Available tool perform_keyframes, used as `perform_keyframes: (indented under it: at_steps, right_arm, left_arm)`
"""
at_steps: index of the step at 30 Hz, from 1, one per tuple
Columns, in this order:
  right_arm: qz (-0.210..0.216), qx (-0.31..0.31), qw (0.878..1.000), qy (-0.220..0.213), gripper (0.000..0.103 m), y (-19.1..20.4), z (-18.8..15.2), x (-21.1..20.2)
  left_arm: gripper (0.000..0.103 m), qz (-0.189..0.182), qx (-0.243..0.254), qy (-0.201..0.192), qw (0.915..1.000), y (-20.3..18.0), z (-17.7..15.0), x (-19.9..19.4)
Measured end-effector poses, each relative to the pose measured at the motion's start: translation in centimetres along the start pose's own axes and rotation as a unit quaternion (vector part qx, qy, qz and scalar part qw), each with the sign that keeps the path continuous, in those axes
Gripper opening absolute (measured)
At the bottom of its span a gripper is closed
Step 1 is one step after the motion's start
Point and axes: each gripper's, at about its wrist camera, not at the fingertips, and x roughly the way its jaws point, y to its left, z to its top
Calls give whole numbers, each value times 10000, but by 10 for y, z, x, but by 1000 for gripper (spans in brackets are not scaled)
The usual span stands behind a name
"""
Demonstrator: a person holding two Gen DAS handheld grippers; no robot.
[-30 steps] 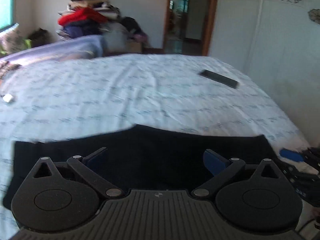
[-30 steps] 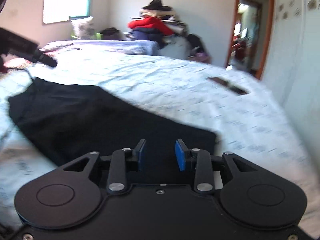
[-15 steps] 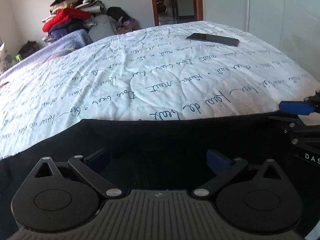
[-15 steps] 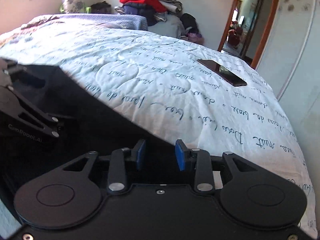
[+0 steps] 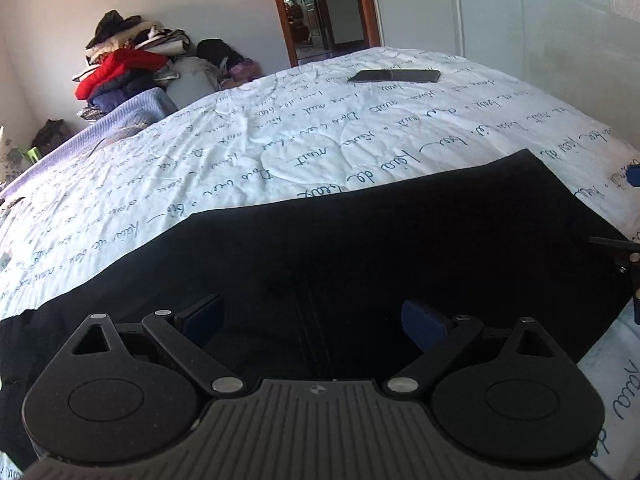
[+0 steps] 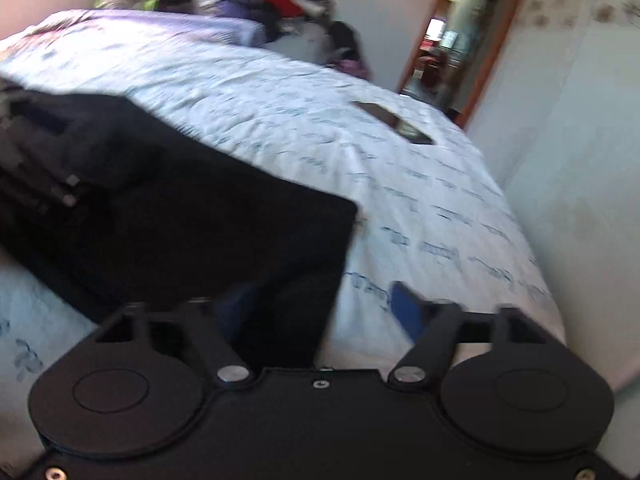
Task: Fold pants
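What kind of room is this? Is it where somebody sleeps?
Most likely a bedroom. A big bed with a white quilt fills the view, clothes are heaped in a pile by the wall, and black pants lie on the bed.

R gripper [image 6: 320, 312] jaws opening over black pants [image 6: 200, 220] corner, nothing gripped.

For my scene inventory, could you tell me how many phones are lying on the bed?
1: a dark phone lies flat on the white quilt toward the bed's far side near the doorway, beyond the black pants. Others may sit outside the frames.
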Motion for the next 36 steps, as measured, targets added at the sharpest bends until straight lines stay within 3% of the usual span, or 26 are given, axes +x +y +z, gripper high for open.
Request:
perform_keyframes:
  at_steps: [3, 6, 9, 11, 13, 15, 19, 22, 24, 26, 29, 30, 32, 36]
  right_arm:
    - [155, 870, 9950, -473, 99, -1, 2, -27]
    - [451, 468, 9930, -982, 102, 14, -2, -40]
    - [659, 366, 9958, -520, 101, 25, 0, -17]
    - [826, 693, 9938, -260, 101, 23, -3, -3]
    - [1021, 689, 9924, 49, 102, 26, -6, 9]
    - [929, 517, 9938, 328, 102, 37, -12, 13]
    - [846, -380, 9945, 495, 103, 53, -22, -1]
    - [1063, 174, 9937, 321, 103, 37, -4, -9]
    - [1128, 617, 9917, 41, 103, 30, 8, -6]
    - [1037, 801, 9913, 142, 103, 31, 13, 9]
    - [878, 332, 9934, 666, 102, 47, 2, 34]
    - [751, 185, 9958, 486, 103, 52, -1, 28]
    - [708, 152, 9957, 579, 103, 55, 6, 23]
    - [965, 469, 9936, 341, 103, 52, 31, 27]
  left_arm:
    - [101, -148, -413, -68, 9990, 7, -6, -16]
    - [103, -193, -773, 23, 9968, 12, -14, -17]
    - [103, 84, -927, 333, 9951, 13, -20, -6]
    - [103, 30, -1038, 290, 9942, 17, -26, -5]
    - [103, 18, -1041, 247, 9943, 18, -30, -7]
    - [103, 3, -1086, 230, 9938, 19, -35, -10]
    - [102, -5, -1004, 226, 9947, 27, -36, -23]
    - [103, 215, -1090, -5, 9938, 38, -27, -26]
    - [102, 296, -1073, 240, 9935, 41, -21, -14]
    - [103, 91, -977, 499, 9939, 39, -23, -2]
    - [103, -22, -951, 350, 9948, 39, -32, -8]
    - [103, -67, -877, 342, 9955, 39, -32, -10]
    - [103, -67, -822, 263, 9962, 44, -32, -13]
    - [102, 243, -907, 123, 9955, 63, -18, -8]
